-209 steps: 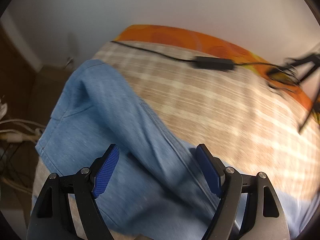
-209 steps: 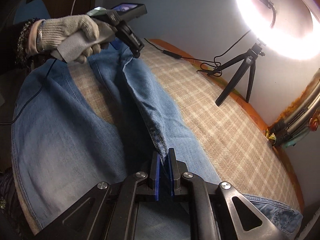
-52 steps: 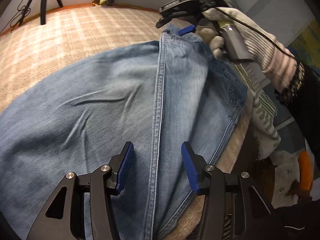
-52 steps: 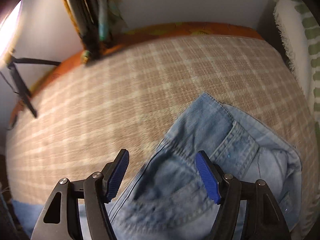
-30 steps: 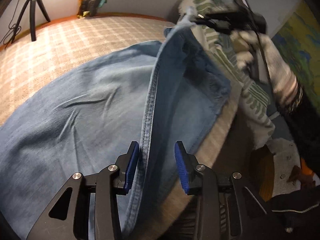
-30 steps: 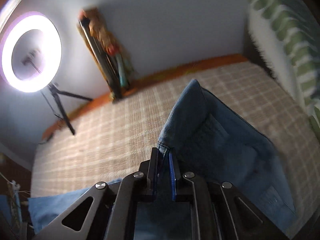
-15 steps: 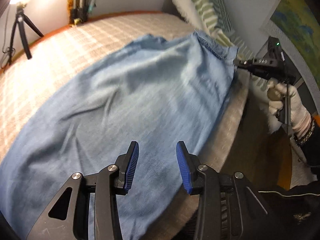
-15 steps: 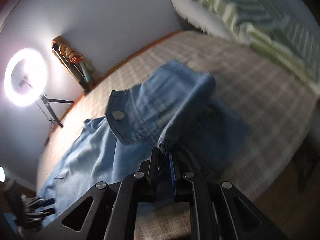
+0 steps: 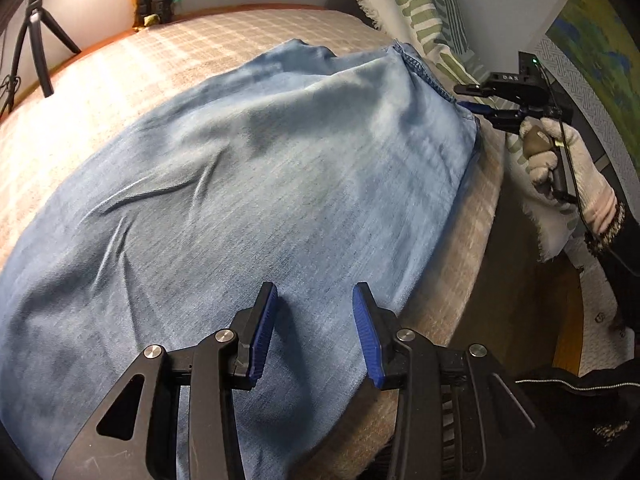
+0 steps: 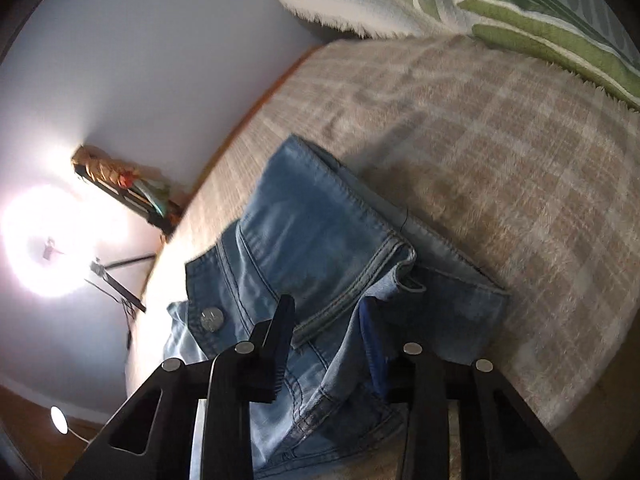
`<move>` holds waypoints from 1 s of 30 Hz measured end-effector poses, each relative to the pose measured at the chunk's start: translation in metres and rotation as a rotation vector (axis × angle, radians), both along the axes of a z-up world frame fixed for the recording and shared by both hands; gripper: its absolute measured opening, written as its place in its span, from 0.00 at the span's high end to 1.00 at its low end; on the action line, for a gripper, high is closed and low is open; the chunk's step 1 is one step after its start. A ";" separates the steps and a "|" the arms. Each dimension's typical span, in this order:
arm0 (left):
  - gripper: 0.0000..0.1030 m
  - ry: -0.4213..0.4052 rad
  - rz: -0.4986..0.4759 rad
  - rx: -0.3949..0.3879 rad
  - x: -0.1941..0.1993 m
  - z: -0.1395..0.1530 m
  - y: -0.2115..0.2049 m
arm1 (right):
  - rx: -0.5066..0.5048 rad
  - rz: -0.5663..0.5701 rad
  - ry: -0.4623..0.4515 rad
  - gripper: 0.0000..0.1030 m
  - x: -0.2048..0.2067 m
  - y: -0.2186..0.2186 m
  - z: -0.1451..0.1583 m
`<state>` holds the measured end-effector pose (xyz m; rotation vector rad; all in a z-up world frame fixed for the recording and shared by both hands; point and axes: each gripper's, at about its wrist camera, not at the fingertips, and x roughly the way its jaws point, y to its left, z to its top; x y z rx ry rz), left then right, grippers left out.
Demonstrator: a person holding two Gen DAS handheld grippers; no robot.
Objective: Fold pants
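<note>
Light blue jeans (image 9: 248, 184) lie folded lengthwise on the checked beige bed cover (image 9: 132, 60), the waistband at the far right. My left gripper (image 9: 312, 332) is open and empty, hovering just over the denim near the bed's front edge. In the right wrist view the waistband with its metal button (image 10: 211, 319) lies on the cover. My right gripper (image 10: 326, 344) is open around the waistband fold and holds nothing. It also shows in the left wrist view (image 9: 480, 100), at the waistband corner, held by a gloved hand (image 9: 560, 160).
A green and white patterned pillow (image 9: 424, 12) lies at the head of the bed, also in the right wrist view (image 10: 500, 4). A tripod (image 9: 36, 36) and a lit ring light (image 10: 52, 240) stand by the far wall. The bed edge (image 9: 460, 264) drops to the floor on the right.
The right gripper has opened and let go of the waistband, which now lies on the bed. The left gripper stays open over the jeans and has barely moved.
</note>
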<state>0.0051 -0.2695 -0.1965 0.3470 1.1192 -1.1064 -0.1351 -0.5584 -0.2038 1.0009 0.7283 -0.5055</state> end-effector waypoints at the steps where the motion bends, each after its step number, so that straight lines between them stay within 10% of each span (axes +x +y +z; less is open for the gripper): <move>1: 0.64 -0.001 -0.001 0.000 0.000 0.000 0.002 | -0.001 -0.005 0.001 0.64 -0.002 0.003 0.001; 4: 0.64 -0.006 -0.010 0.001 -0.001 0.000 0.002 | 0.038 -0.036 0.016 0.46 -0.017 0.011 0.001; 10: 0.64 0.003 -0.005 -0.002 0.000 0.001 0.001 | 0.082 -0.078 0.021 0.48 -0.027 0.002 -0.015; 16: 0.64 0.029 -0.006 -0.008 0.004 0.000 0.003 | 0.075 -0.099 -0.025 0.98 -0.017 0.000 -0.015; 22: 0.64 0.009 -0.004 0.017 0.003 0.004 0.005 | -0.096 -0.040 -0.088 1.00 -0.036 0.031 0.056; 30: 0.64 0.008 0.005 -0.002 0.005 0.006 0.005 | -0.086 0.034 0.235 0.88 -0.034 0.027 0.005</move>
